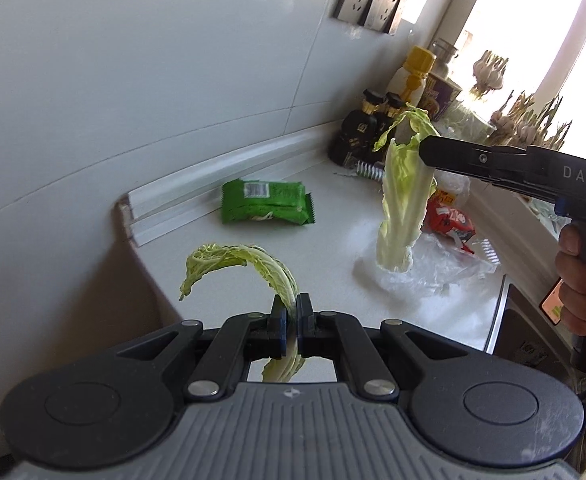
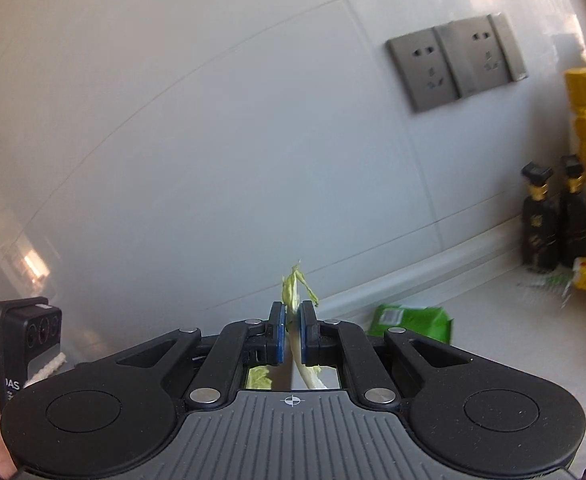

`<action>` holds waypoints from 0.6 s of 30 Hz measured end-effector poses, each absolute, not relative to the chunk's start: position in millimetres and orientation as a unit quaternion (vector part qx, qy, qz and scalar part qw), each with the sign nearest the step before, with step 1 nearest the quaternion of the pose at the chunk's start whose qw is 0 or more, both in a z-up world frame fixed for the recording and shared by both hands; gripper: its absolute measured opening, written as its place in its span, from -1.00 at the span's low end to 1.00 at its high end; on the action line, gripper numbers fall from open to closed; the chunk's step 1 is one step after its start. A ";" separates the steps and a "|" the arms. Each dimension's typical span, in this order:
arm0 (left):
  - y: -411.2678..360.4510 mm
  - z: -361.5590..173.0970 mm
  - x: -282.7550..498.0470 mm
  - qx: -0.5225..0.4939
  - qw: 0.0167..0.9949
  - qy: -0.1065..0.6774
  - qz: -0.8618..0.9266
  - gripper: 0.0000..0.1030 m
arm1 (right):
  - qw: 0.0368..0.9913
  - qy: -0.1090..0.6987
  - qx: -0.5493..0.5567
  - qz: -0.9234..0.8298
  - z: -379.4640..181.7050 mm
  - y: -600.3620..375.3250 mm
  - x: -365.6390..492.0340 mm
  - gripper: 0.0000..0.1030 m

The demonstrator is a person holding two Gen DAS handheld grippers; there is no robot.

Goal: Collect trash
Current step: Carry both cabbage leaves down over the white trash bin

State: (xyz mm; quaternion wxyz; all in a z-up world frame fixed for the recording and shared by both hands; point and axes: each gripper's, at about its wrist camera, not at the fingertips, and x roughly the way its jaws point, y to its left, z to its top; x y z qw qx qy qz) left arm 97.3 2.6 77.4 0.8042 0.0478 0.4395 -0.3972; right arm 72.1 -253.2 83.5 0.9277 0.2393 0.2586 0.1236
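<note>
Pale tiled wall (image 1: pixel 133 80) fills the view ahead of both pairs of jaws, with grey sockets (image 2: pixel 457 64) set in it up and to the right. White countertop (image 1: pixel 253 248) lies below the left jaws. Left gripper (image 1: pixel 291 312): jaws drawn narrow, pinching a curled cabbage leaf (image 1: pixel 245 260) that arches up and off to the left of the fingertips, its stalk end trailing down behind them. Right gripper (image 1: pixel 423 150) enters from the right, higher and farther forward, a hand (image 1: pixel 581 280) on its grip; its jaws are clamped on the upper part of a long cabbage leaf (image 1: pixel 401 200) hanging straight down, clear of the counter. In the right wrist view the same leaf pokes up between the blue pads (image 2: pixel 279 334). Green packet (image 1: pixel 267 202) lies on the counter ahead of the left jaws, by the wall. Dark bottles (image 1: pixel 357 132) stand beyond the right jaws; a red wrapper (image 1: pixel 449 216) and clear plastic (image 1: pixel 433 276) lie beneath them.
</note>
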 end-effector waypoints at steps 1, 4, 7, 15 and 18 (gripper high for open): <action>7.5 75.5 96.6 0.049 0.805 0.441 -0.394 -0.92 | 0.926 0.263 0.240 0.128 81.0 -246.1 73.3 -0.88; 22.3 67.9 95.4 0.050 0.805 0.448 -0.385 -0.92 | 0.919 0.280 0.238 0.142 71.9 -224.1 78.6 -0.88; 38.7 58.1 96.5 0.040 0.804 0.459 -0.375 -0.92 | 0.912 0.295 0.238 0.159 60.8 -201.7 84.2 -0.88; 80.5 29.1 103.2 0.022 0.807 0.485 -0.337 -0.92 | 0.888 0.336 0.241 0.201 31.3 -142.6 95.7 -0.88; 94.8 15.2 105.6 0.019 0.807 0.496 -0.319 -0.92 | 0.881 0.354 0.233 0.209 17.9 -122.0 101.8 -0.88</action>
